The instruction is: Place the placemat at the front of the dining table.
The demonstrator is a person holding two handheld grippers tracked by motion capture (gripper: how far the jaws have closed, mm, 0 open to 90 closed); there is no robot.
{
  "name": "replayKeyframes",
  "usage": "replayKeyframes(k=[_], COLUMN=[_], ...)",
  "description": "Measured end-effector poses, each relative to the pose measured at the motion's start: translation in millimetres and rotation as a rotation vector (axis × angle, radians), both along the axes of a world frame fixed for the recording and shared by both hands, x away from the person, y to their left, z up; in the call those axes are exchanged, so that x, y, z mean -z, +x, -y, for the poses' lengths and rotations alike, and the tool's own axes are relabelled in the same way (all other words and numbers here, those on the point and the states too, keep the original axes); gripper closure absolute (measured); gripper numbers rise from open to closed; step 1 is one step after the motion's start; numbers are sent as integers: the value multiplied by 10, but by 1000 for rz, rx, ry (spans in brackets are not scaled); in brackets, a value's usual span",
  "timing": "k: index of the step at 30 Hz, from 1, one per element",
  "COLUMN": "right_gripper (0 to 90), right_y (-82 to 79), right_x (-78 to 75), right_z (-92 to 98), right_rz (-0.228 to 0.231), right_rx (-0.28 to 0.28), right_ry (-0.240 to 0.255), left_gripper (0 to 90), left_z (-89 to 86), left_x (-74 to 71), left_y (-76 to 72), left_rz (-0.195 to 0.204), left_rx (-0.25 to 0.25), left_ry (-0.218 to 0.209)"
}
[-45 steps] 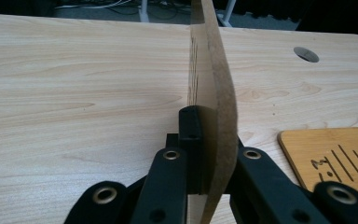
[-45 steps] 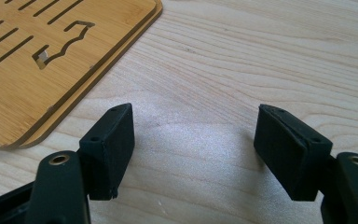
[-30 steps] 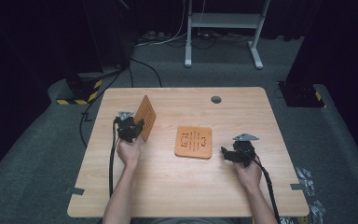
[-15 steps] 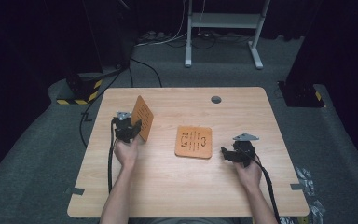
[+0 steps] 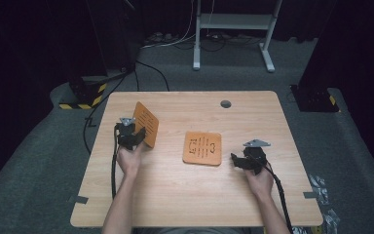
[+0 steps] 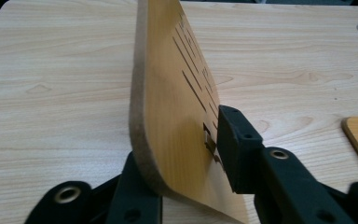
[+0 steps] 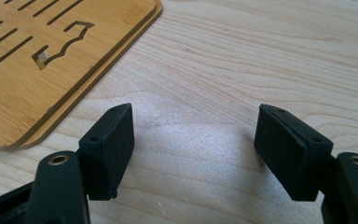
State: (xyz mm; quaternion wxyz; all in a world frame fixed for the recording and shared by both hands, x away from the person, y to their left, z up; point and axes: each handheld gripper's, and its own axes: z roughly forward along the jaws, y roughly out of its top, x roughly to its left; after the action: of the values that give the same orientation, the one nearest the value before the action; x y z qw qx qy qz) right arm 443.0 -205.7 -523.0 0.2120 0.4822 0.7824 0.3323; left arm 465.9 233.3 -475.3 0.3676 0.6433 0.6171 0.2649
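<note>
On the left half of the wooden surface [image 5: 175, 195], a slotted wooden board [image 5: 146, 124] stands tilted on its lower edge, its slotted face turned toward the middle. The left hand-held gripper [image 5: 132, 138] sits at the board's near edge with the board between its jaws; its jaws have just been opening, and in the left gripper view the right pad stands just off the board's [image 6: 177, 112] slotted face, so the grip looks released, while the left jaw is hidden behind the board's edge. A second slotted board [image 5: 202, 147] lies flat near the middle of the surface. The right hand-held gripper [image 5: 238, 161] rests just to the right of it, jaws parted over bare wood and holding nothing, with the flat board's corner [image 7: 51, 51] near its left jaw.
</note>
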Motion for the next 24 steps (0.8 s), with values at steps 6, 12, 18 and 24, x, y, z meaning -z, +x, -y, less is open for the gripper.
replayKeyframes(k=[6, 12, 18, 24], right_gripper=[285, 285, 285, 285], right_y=[0, 0, 0, 0], right_x=[0, 0, 0, 0], right_z=[0, 0, 1, 1], right_rz=[0, 0, 1, 0], right_rx=[0, 0, 0, 0], right_ry=[0, 0, -1, -1], left_gripper=[639, 559, 502, 396], left_z=[-35, -27, -19, -34], left_x=[17, 39, 65, 89], left_y=[13, 29, 55, 75], left_rz=[-17, -50, -70, -95], left_rx=[-1, 1, -13, -23], left_ry=[15, 48, 42, 28])
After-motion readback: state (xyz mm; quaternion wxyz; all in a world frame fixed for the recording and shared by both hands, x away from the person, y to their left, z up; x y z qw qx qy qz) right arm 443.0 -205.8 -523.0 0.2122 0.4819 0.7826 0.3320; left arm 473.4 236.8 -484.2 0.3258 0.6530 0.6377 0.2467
